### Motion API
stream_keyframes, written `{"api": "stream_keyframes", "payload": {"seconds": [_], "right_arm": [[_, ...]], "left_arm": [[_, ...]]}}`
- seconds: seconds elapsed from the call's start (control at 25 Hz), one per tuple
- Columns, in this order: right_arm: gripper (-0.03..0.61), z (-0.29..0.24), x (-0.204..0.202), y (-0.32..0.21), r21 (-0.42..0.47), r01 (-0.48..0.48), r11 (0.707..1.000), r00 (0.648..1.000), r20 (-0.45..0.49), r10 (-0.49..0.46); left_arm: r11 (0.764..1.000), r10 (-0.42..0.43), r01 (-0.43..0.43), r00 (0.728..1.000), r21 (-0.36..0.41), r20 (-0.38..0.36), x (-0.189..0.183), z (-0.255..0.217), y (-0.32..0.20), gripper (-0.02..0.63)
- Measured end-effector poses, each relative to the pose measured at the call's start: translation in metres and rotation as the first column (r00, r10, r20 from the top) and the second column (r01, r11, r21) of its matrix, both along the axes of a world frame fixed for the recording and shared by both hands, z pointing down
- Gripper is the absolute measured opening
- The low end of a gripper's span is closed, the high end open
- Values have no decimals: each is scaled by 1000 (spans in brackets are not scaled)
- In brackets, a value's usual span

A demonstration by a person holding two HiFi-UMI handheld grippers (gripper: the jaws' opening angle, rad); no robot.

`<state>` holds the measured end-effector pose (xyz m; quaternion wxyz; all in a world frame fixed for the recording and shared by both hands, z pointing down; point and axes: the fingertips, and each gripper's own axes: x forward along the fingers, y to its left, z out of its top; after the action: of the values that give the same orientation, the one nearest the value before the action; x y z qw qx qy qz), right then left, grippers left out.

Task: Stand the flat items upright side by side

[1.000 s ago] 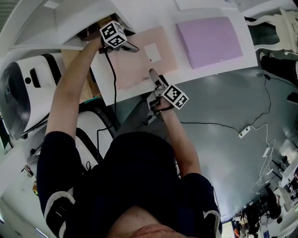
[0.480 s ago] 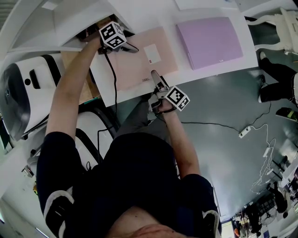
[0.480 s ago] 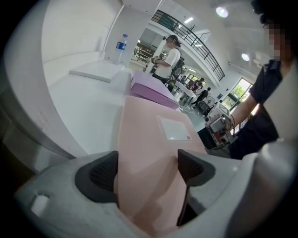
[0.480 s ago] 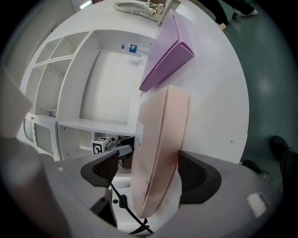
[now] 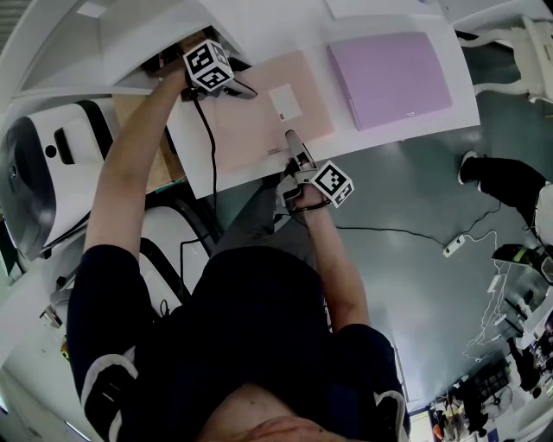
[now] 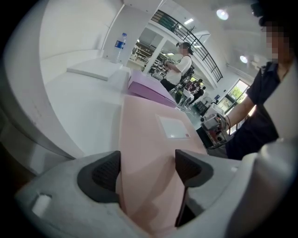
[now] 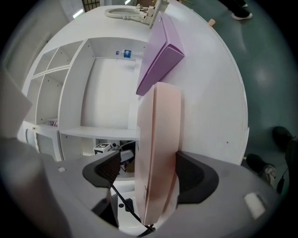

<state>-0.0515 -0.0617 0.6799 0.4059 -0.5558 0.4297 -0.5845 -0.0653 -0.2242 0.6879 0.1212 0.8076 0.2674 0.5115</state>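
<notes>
This looks like a large open lab or workshop hall rather than a home. A bare white tabletop [image 5: 276, 26] with a built-in white shelving unit [image 7: 104, 93] stands on a smooth grey-green floor [image 5: 415, 198], where a loose cable with a power strip [image 5: 453, 246] trails towards a clutter of equipment [image 5: 484, 388]. Beyond the tabletop, an upper gallery with a railing [image 6: 184, 29], bright ceiling lights [image 6: 222, 14] and a person standing [image 6: 182, 62] mark a big shared working space.

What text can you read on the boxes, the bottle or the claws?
No text is legible.
Pink box: white label with a red mark, too small to read.
Purple box: tiny mark, too small.
Bottle: blue label, blurred.
Marker cubes: square patterns only, no words.
</notes>
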Motion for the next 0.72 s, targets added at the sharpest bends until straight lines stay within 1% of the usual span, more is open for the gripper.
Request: {"api": "stream_keyframes", "payload": {"seconds": [0.08, 0.16, 0.2, 0.28, 0.36, 0.4, 0.72], "right_arm": [[362, 2, 0, 0, -14, 12, 1000, 1000, -8, -12], [317, 6, 0, 1, -37, 15, 999, 1000, -17, -15], [307, 7, 0, 2, -47, 12, 999, 1000, -23, -13], [258, 11, 0, 3, -69, 10, 998, 999, -34, -12], [238, 15, 3, 4, -95, 9, 995, 999, -47, -13], [210, 17, 4, 4, -105, 9, 994, 999, -52, -15], [178, 17, 6, 7, -84, 16, 996, 1000, -19, -18]], "left_arm": [[1000, 1, -1, 1000, 6, 0, 0, 1, 0, 379], [1000, -1, 1, 1000, 12, -2, 0, 1, 0, 379], [1000, -2, 2, 1000, 14, -3, -1, 1, 1, 378], [1000, -7, 7, 1000, 15, -5, -1, 1, 1, 377], [1000, -14, 14, 1000, 19, -7, -1, 2, 0, 377], [1000, -19, 19, 1000, 20, -9, -1, 2, 0, 379], [999, -34, 35, 999, 26, -42, 0, 2, -2, 377]]}}
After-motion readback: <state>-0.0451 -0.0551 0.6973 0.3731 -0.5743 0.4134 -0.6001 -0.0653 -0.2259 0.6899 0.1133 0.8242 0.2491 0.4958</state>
